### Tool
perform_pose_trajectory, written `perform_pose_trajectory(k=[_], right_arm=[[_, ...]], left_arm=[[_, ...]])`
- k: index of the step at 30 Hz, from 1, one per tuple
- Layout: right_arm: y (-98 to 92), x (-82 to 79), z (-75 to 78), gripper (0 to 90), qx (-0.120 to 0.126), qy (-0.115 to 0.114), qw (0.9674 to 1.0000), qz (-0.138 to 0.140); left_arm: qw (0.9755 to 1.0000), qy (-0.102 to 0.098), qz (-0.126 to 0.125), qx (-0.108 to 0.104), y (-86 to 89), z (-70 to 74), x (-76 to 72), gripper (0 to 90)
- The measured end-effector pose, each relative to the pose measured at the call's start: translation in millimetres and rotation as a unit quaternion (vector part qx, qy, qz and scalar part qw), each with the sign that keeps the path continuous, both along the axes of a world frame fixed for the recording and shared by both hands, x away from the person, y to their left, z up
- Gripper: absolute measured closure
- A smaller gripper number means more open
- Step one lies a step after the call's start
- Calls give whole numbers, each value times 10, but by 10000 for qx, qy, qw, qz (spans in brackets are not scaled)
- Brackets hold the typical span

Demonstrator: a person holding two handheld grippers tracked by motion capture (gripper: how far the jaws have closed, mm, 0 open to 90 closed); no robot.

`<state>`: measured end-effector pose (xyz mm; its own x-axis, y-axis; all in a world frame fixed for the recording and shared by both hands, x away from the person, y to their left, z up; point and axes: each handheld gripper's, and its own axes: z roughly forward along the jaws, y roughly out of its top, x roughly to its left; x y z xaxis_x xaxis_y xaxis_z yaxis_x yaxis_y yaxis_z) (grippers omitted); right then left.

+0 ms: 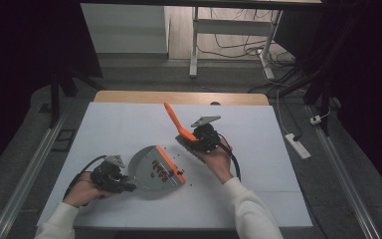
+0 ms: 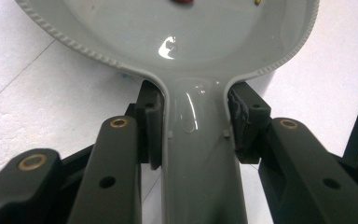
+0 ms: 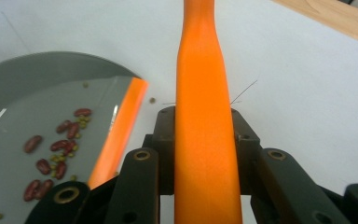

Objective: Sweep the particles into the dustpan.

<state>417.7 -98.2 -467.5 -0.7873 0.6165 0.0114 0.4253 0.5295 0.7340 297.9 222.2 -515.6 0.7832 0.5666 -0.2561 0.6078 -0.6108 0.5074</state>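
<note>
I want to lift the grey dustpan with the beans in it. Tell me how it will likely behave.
The dustpan looks like glossy moulded plastic, so probably stiff and light. The left gripper clamps its narrow handle, so the smooth surface might slip or twist. The beans lie loose and would likely slide toward the orange lip if tilted.

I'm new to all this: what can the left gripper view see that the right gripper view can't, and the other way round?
The left gripper view alone shows the grey dustpan's handle clamped between its black jaws, and the pan's ribbed rim.

The right gripper view alone shows the orange brush handle gripped between its jaws, the pan's orange lip, red beans with small green ones inside, and the table's wooden edge.

Both show the dustpan's glossy grey bowl on the white table cover.
</note>
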Motion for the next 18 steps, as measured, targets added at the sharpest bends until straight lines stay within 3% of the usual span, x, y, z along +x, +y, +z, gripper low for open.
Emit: perform_pose_trajectory(k=[6,14,18], right_arm=[[52,70,-80,696,-120,23,9999,-9],[338,142,-269,697,-484,26,9986,188],[406,140,-279,697,-456,30,9987,236]], left_arm=[[10000,1,2,-9,-2,-5,0,619],[10000,18,-14,-29,4,-13,13,618],[10000,5,-3,-24,1,-10,8,619]])
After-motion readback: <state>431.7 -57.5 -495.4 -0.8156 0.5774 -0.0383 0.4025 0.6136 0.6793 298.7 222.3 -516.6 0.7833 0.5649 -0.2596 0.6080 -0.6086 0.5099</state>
